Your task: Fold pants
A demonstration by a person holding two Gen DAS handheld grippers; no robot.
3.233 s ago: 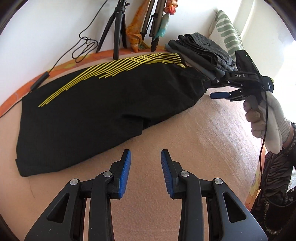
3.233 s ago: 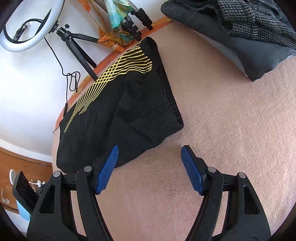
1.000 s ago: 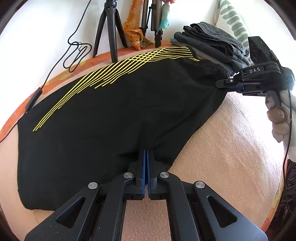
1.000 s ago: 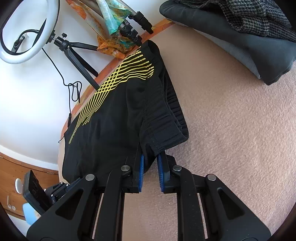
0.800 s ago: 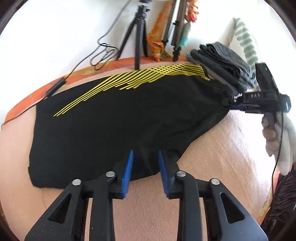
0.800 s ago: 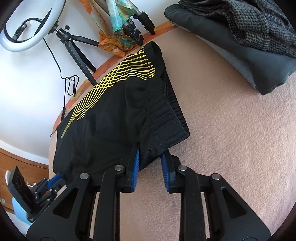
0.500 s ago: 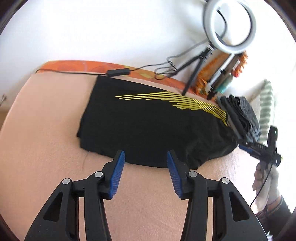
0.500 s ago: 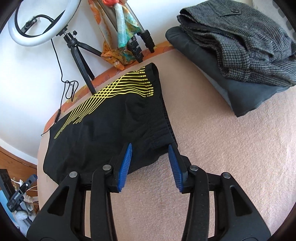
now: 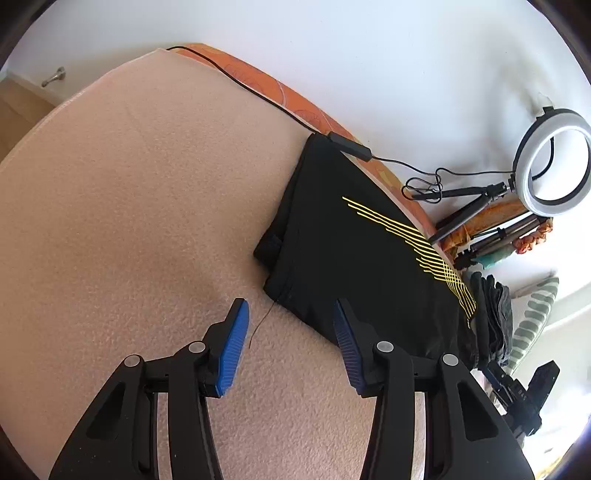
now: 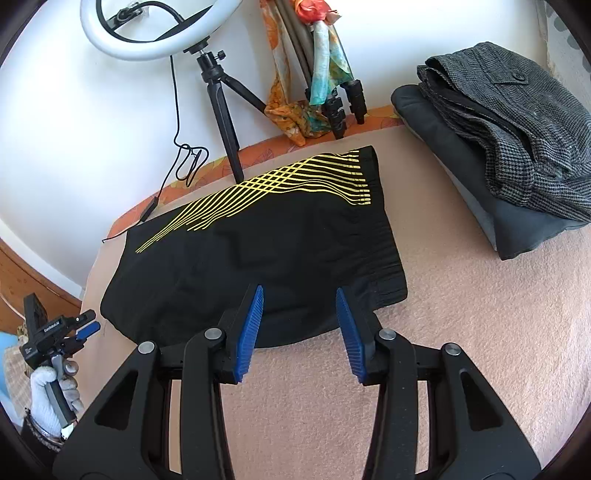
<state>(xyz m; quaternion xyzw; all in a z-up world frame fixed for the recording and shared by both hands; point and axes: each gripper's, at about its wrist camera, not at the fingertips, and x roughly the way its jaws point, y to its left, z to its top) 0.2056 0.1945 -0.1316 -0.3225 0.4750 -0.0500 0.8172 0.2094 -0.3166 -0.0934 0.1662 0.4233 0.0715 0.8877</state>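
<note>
Black pants (image 10: 258, 243) with yellow stripes lie folded flat on the pink blanket by the wall.

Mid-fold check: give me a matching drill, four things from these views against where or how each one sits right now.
Things:
1. black pants
2. ring light
3. grey folded clothes
4. left tongs

States:
A. stacked at the bed's far right
B. open, over the pant hem corner
C. flat on the pink blanket, yellow stripes up
D. on a tripod by the wall

Pairs: 1-C, 2-D, 3-A, 4-B
</note>
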